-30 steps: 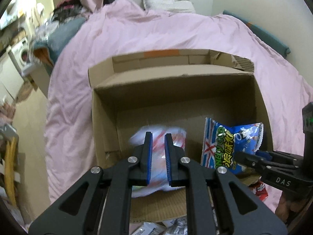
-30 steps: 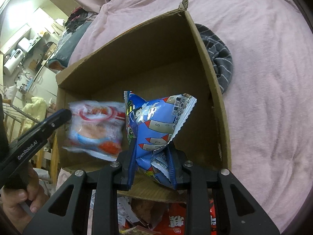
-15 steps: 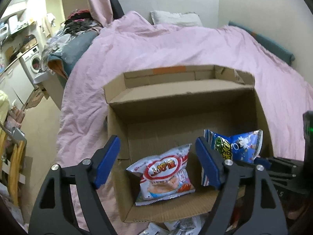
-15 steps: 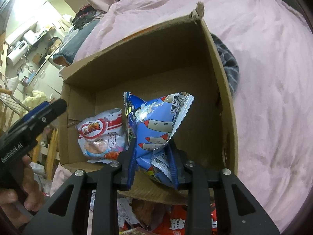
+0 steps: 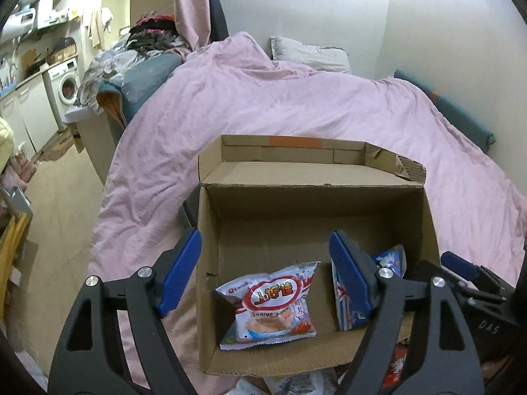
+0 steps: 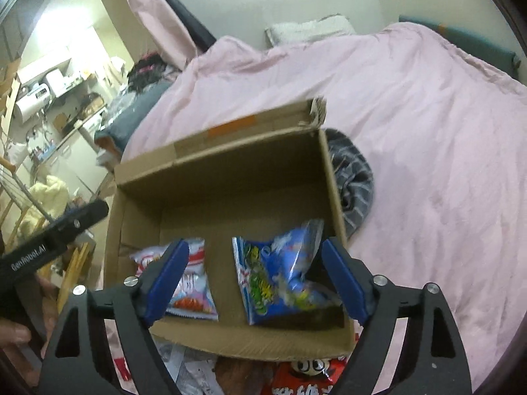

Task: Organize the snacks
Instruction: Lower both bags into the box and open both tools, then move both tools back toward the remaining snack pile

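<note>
The box sat on the bed. Inside lay the shrimp bag at left and the blue bag at right. The left gripper stood wide open and empty; the right gripper had just opened, releasing the blue bag.

Cardboard box open on top; far half of floor bare, 12 o'clock. Shrimp bag at 6, blue bag at 4 block near side. Walls hem all sides.
</note>
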